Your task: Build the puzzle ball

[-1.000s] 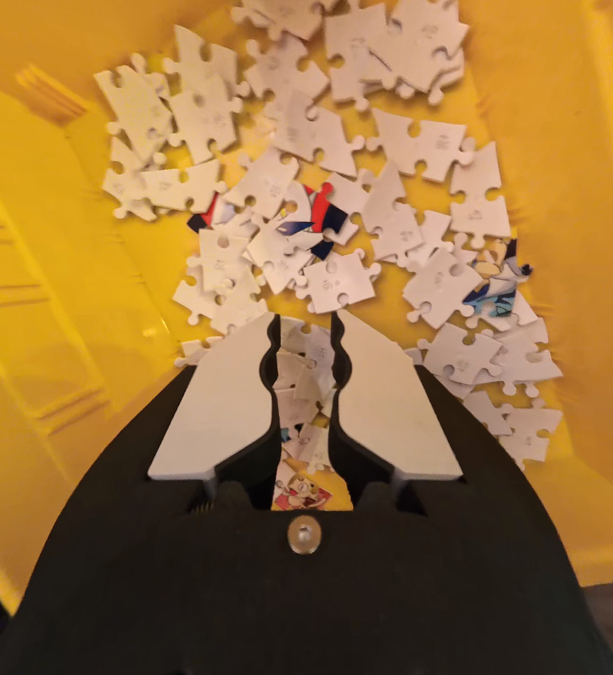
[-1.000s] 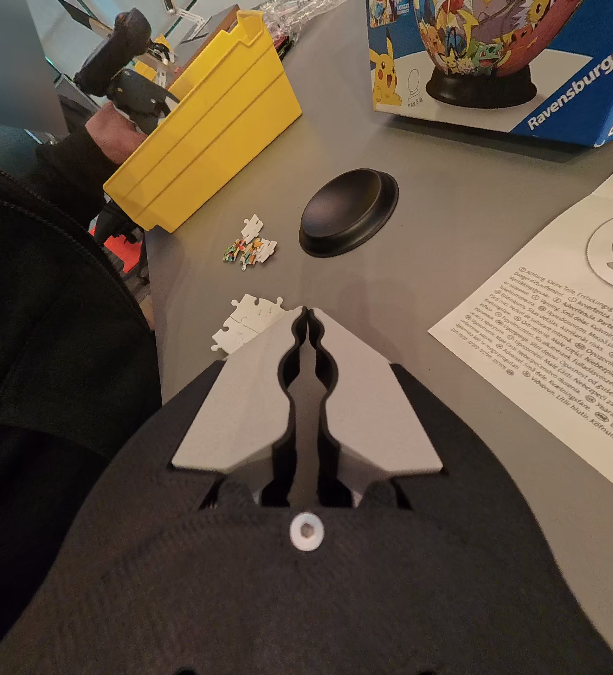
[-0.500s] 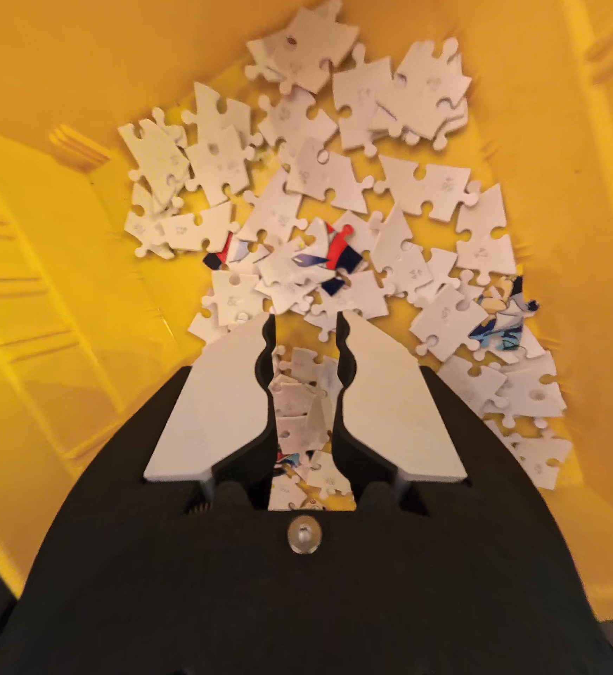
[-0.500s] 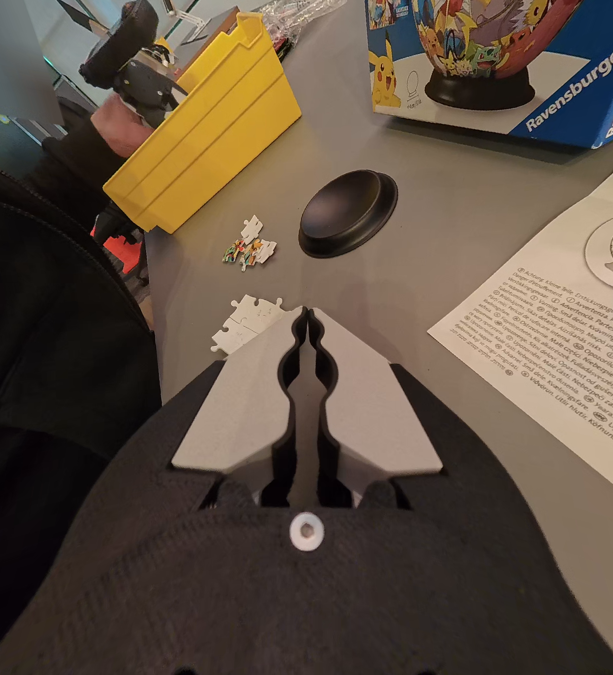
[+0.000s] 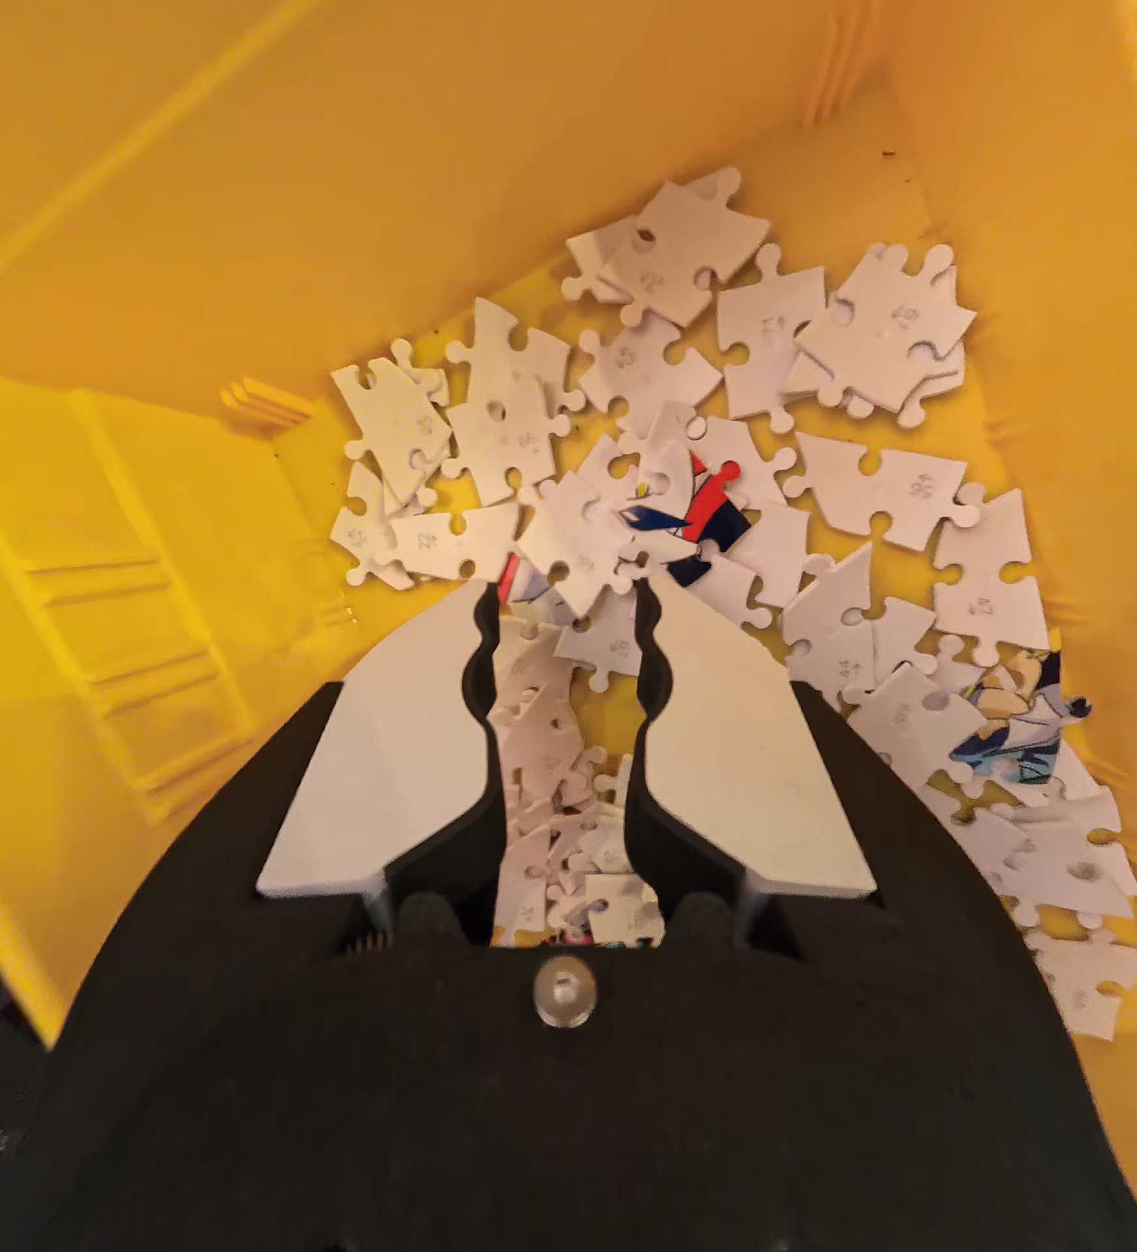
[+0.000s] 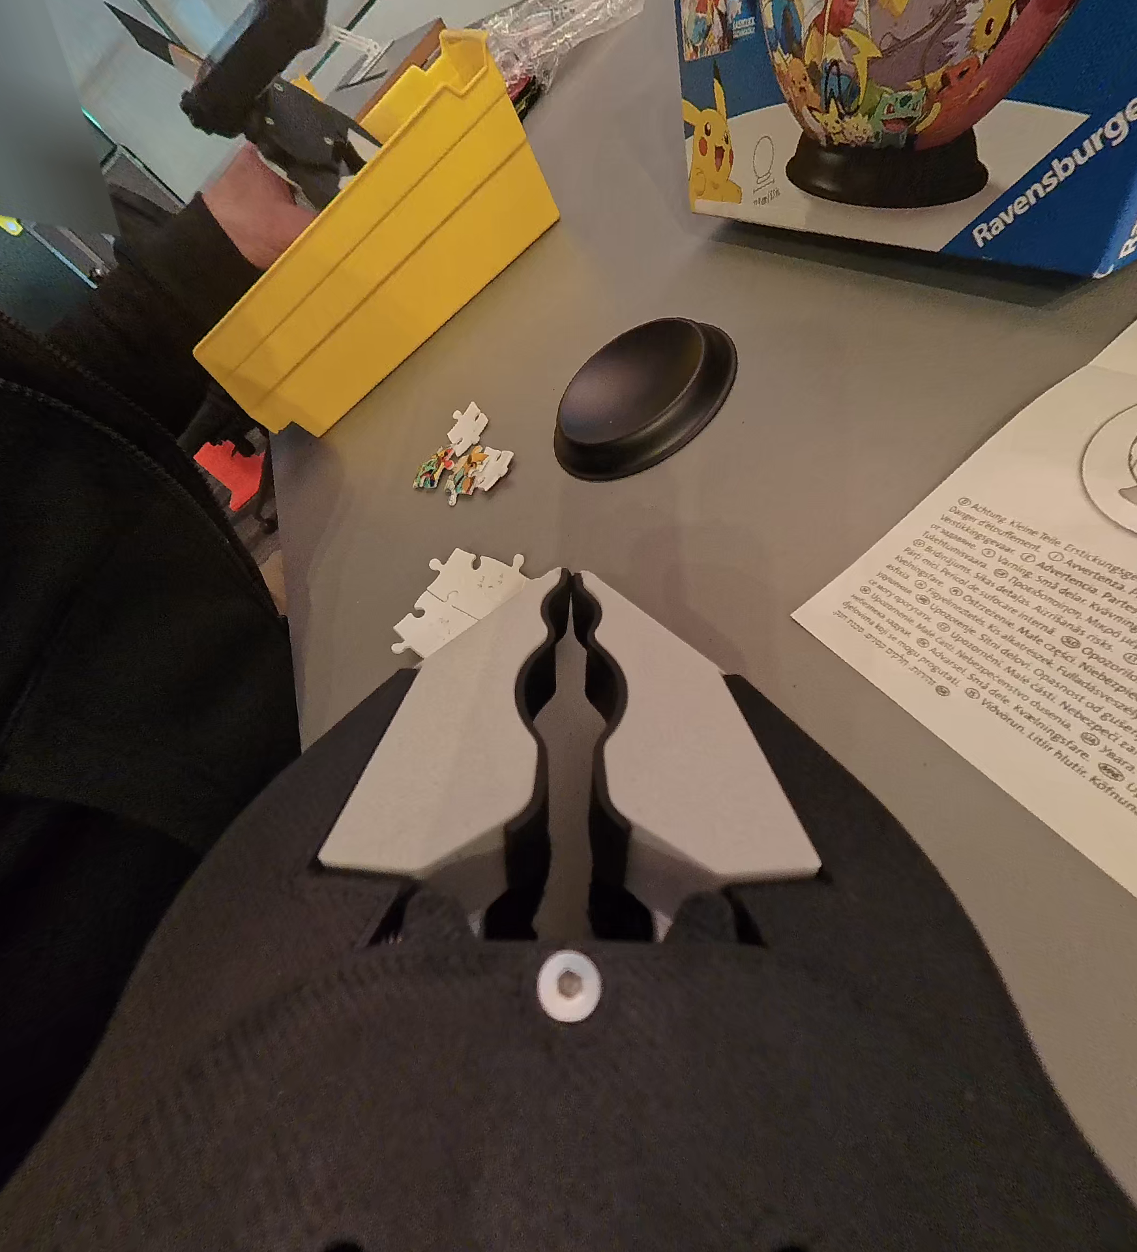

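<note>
Left wrist view: left gripper (image 5: 562,599) parted inside yellow bin (image 5: 146,284), tips above loose puzzle pieces (image 5: 877,488) filling centre and right of frame. Right wrist view: right gripper (image 6: 567,576) closed, empty, joined white pieces (image 6: 457,599) just left of tips on grey table (image 6: 823,433).

A clear crinkly plastic bag (image 6: 555,30) lies far back on the grey table (image 6: 789,542), behind a yellow bin (image 6: 383,271).

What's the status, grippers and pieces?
Left gripper open, inside yellow bin over loose puzzle pieces. Right gripper shut, empty, above table. Nothing blocking.
</note>
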`<act>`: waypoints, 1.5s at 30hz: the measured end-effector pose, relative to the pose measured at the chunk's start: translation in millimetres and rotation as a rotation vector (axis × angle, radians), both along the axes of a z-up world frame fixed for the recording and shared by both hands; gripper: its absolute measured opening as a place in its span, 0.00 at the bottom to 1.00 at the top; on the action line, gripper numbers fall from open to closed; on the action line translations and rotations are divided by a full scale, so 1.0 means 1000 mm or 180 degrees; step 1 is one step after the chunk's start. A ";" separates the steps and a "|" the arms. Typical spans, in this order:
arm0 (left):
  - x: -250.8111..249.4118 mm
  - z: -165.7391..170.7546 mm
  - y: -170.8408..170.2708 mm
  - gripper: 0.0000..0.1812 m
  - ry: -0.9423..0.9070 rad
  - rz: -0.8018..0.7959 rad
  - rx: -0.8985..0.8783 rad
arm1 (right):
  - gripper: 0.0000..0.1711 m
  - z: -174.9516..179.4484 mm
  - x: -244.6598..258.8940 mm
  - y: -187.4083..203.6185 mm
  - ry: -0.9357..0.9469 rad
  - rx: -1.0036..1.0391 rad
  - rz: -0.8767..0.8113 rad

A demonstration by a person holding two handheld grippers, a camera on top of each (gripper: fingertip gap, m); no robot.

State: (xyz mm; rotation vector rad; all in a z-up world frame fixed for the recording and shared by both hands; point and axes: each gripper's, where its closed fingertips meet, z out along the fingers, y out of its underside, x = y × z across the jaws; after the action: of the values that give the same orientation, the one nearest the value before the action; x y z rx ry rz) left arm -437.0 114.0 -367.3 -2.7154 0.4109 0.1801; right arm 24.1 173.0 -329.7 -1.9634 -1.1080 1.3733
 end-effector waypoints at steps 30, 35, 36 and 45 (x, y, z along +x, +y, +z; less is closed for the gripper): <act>0.055 -0.003 -0.026 0.28 -0.0254 -0.0740 -0.0246 | 0.00 0.000 0.000 0.000 -0.0011 -0.0007 -0.0001; 0.037 -0.004 -0.024 0.27 -0.0115 -0.0549 -0.0219 | 0.00 -0.001 0.000 0.000 -0.0012 -0.0007 -0.0001; 0.031 -0.004 -0.024 0.27 -0.0041 -0.0494 -0.0219 | 0.00 -0.001 0.000 0.000 -0.0012 -0.0009 -0.0001; 0.046 0.008 -0.033 0.27 -0.0400 -0.0656 -0.0150 | 0.00 -0.001 0.000 0.000 -0.0017 -0.0013 -0.0002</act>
State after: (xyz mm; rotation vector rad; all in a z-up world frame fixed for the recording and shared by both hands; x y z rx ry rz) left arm -391.3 81.4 -359.0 -2.6891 0.6600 -0.0571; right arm 24.0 173.3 -330.7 -1.9713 -1.1078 1.3717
